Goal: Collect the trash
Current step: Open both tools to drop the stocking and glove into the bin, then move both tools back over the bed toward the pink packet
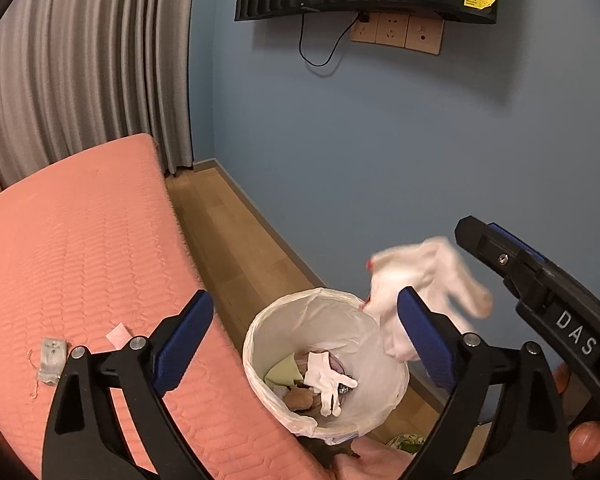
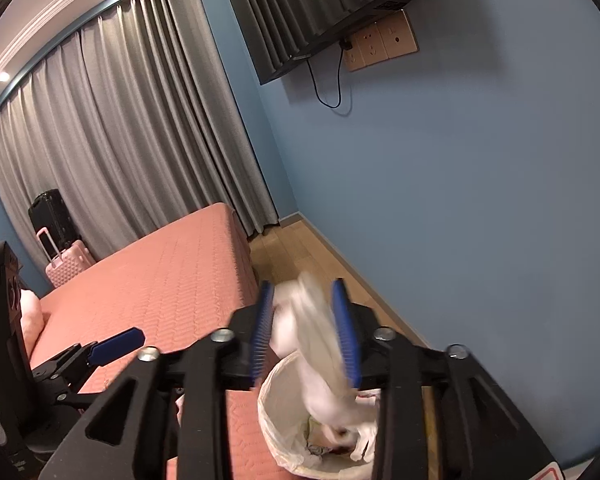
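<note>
Your left tongs spread wide, empty, above the white-lined round bin. Right tongs parted; the crumpled white cloth glove hangs loose between the pads, over the bin's far rim. Light, limp, snag-prone: pinch a bunched fold. A small clear wrapper lies near the pink quilted bed's near edge.

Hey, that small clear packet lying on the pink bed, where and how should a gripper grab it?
Judging by its flat pose, take the clear packet across its narrow width near the middle, coming down from above onto the pink bed; pinch shallowly so the pads catch the packet, not the quilt.
</note>
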